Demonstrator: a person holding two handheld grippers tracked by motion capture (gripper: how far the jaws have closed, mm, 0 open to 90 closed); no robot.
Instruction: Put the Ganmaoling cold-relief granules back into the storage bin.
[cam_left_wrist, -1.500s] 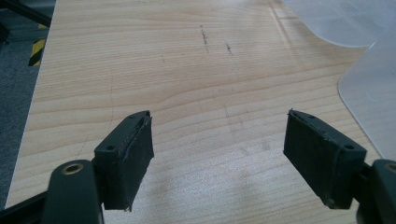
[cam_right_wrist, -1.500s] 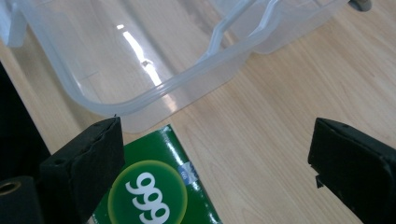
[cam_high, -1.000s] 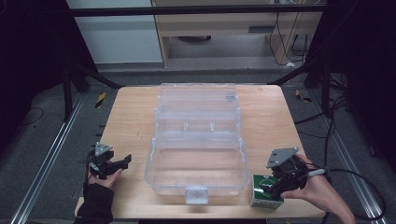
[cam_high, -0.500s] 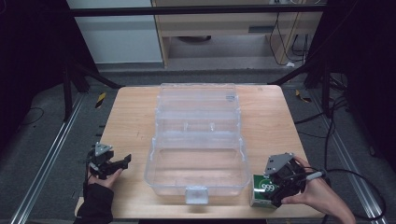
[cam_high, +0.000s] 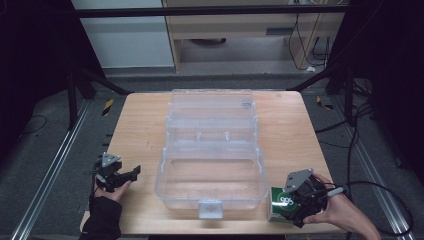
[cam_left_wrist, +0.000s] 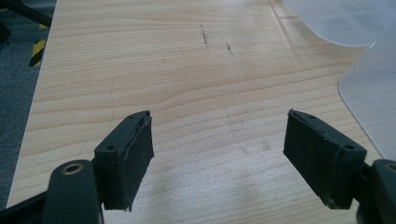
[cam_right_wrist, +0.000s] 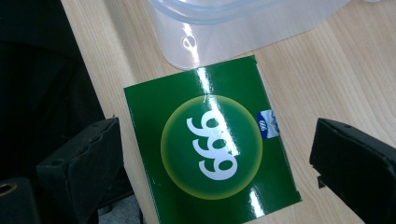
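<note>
One green box (cam_right_wrist: 210, 144) at desk's near right corner, beside clear case (cam_high: 210, 170). Right claw (cam_right_wrist: 215, 163) wide, straddling it: grasp step; next, close. Left claw (cam_left_wrist: 219, 154) wide, idle.

In the high view, the right hand-held gripper (cam_high: 295, 202) covered part of the green box (cam_high: 279, 205). In the right gripper view, the picture's bottom edge cut off the box's lower corner, and the small blue label (cam_right_wrist: 266, 125) was too small to read.
</note>
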